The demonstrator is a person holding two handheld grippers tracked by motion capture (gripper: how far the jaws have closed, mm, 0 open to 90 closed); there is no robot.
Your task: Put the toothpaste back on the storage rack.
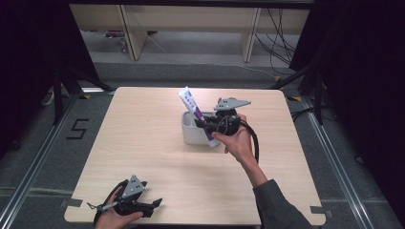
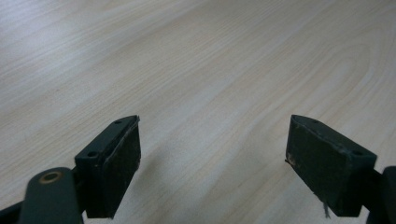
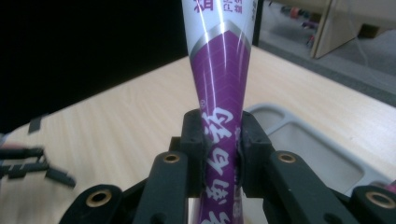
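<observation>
A purple and white toothpaste tube (image 1: 193, 113) leans over a white container (image 1: 192, 134) in the middle of the table, its flat end pointing up and left. My right gripper (image 1: 204, 125) is shut on the tube near its lower part; in the right gripper view the two pads pinch the purple tube (image 3: 219, 84) from both sides, with the container's rim (image 3: 280, 116) just beyond at the right. My left gripper (image 1: 155, 206) lies low near the table's front left edge, held by a hand. Its jaws stand wide open over bare wood, fingertips (image 2: 116, 163) apart with nothing between.
The wooden table (image 1: 143, 152) stands on a grey floor with rails at both sides. Beyond its far edge are wooden furniture legs (image 1: 131, 33) and cables (image 1: 282, 43). A person's sleeve (image 1: 279, 205) reaches in from the bottom right.
</observation>
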